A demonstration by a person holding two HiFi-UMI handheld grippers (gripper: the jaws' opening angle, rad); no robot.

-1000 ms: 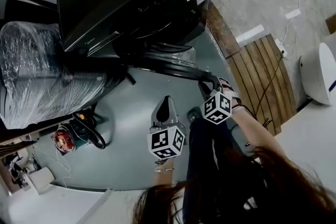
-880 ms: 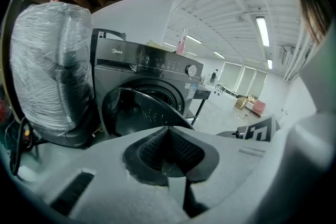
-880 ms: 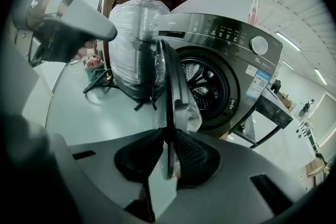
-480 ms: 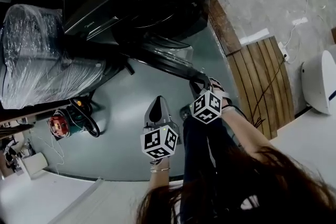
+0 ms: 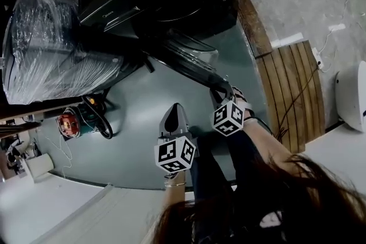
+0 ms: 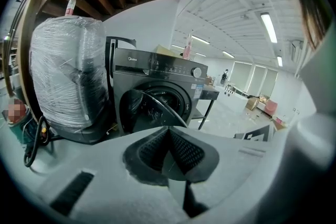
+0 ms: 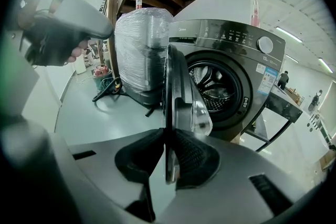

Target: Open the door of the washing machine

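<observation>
Right gripper (image 7: 167, 164) is clamped on the free edge of the door (image 7: 181, 93); its jaws have just been closing onto that thin rim and there's a pad on either side of it now. Left gripper (image 6: 169, 139) hangs just beside it, out in front of the washing machine (image 7: 239, 68), jaws together with nothing in them.

The door stands swung well out from the machine's front, hinged on the side nearest the wrapped bundle (image 5: 51, 48); you can see the drum behind it, so I'd call this mostly done.

If it were me, I'd pull along the door's arc around the hinge rather than straight back from the machine, and let the wrist turn with it. That rim looks thin and glossy, so it could slide out of the pads if the grip goes crooked. I'd ease off as the hinge nears its stop, and I'd hold the spare gripper out of the swing path.

The floor (image 5: 143, 106) in front of the machine is smooth grey-green and looks fine for footing. There are wooden boards (image 5: 289, 88) on the machine's far side from the bundle, and a tangle of cables (image 5: 97, 123) lies on the floor out front near the bundle. A dark table frame sits just beside the machine; past the machine it's a big open hall with strip lights.
</observation>
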